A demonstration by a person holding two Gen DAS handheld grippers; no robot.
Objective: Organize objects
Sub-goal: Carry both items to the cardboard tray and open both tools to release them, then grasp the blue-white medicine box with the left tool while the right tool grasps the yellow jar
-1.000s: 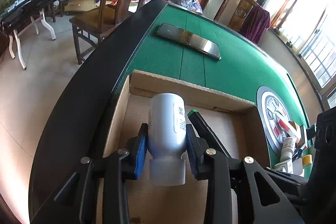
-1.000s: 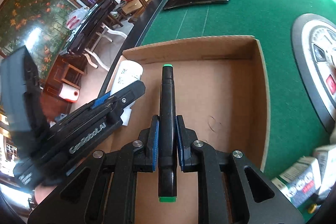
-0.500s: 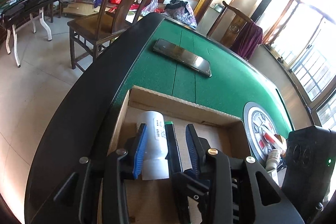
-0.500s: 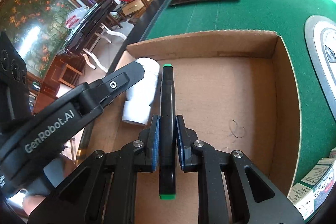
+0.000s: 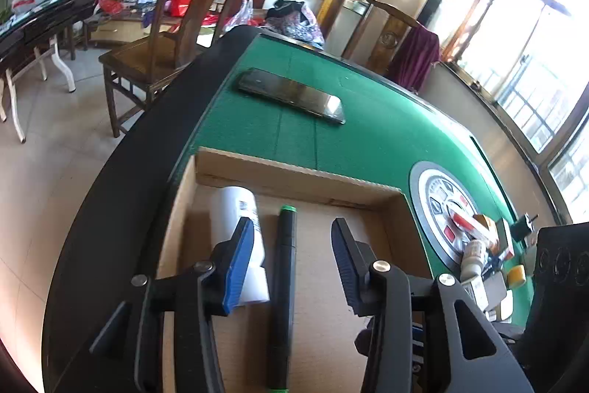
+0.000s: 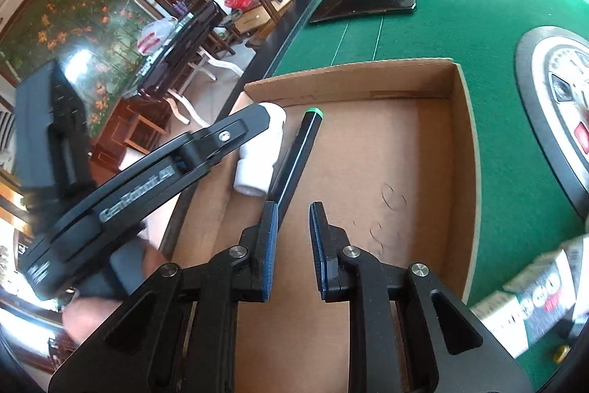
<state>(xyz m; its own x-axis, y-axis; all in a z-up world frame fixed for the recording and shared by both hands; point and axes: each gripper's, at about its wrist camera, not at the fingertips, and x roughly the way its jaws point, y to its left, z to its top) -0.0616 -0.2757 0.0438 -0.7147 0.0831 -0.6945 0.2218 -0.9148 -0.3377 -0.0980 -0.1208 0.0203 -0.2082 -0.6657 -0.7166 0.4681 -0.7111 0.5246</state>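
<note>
A shallow cardboard box [image 5: 294, 168] [image 6: 460, 142] sits on the green table. Inside it a white bottle [image 5: 235, 212] [image 6: 259, 161] lies along the left wall, and a black marker with green ends [image 5: 285, 267] [image 6: 300, 150] lies beside it. My left gripper [image 5: 291, 242] is open and empty above them, its blue pad next to the bottle. My right gripper [image 6: 291, 220] is open and empty, its left finger close to the marker's near part. The left gripper's body [image 6: 154, 179] shows in the right wrist view.
A black phone [image 5: 291, 94] [image 6: 364, 2] lies on the felt beyond the box. A round dial panel [image 5: 441, 209] [image 6: 552, 91] lies right of the box. Small boxes and bottles [image 5: 482, 245] [image 6: 533, 297] are piled at the right. A wooden chair [image 5: 176, 35] stands past the table's edge.
My left gripper let go of the white bottle and opened wider. My right gripper opened and released the marker, which now lies in the box beside the bottle. Both grippers drew back.
</note>
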